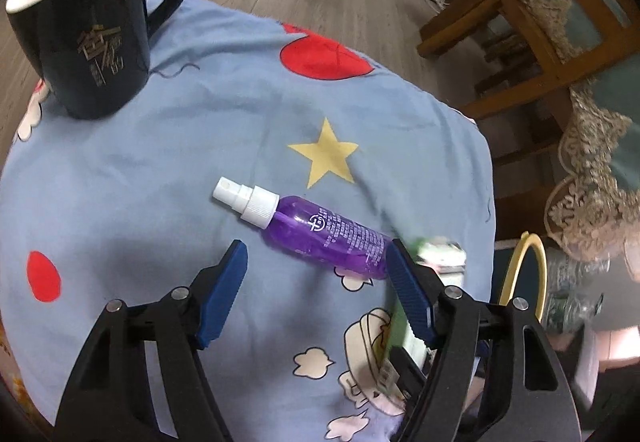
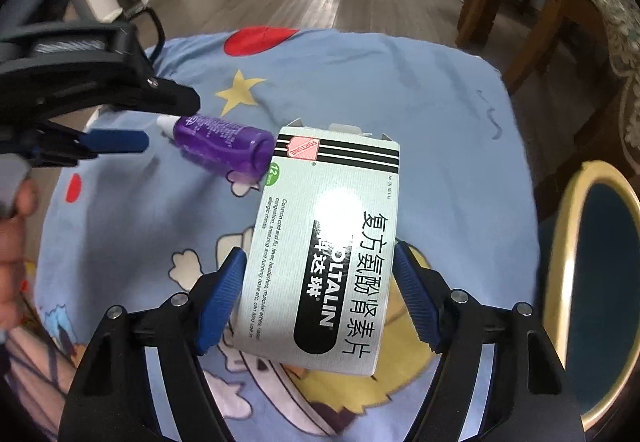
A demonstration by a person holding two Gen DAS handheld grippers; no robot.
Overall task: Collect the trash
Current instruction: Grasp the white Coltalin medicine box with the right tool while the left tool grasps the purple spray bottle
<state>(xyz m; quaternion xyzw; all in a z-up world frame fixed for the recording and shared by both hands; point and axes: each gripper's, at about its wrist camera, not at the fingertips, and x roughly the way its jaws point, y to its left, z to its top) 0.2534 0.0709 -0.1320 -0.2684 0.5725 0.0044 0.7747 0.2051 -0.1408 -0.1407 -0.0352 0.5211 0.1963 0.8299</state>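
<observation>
Step judged: pick-up of two trash items from blue cloth point(image 1: 160, 182).

Right gripper point(image 2: 318, 286): fingers spread, medicine box point(image 2: 324, 242) lying between them, left pad touching or nearly touching box edge, right pad just beside; firm grip cannot be told.

Left gripper point(image 1: 316, 274): fingers wide apart, nothing held; purple spray bottle point(image 1: 320, 234) lying just ahead, base against right finger.

Next move judged: left gripper to be brought forward over bottle, both to be closed, items carried to yellow-rimmed bin point(image 2: 600, 242).

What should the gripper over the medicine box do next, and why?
Probably close the right hand-held gripper. The pale green cardboard medicine box already lies between its blue pads, which seem barely touching it, and the yellow-rimmed bin waits just to the right.
</observation>
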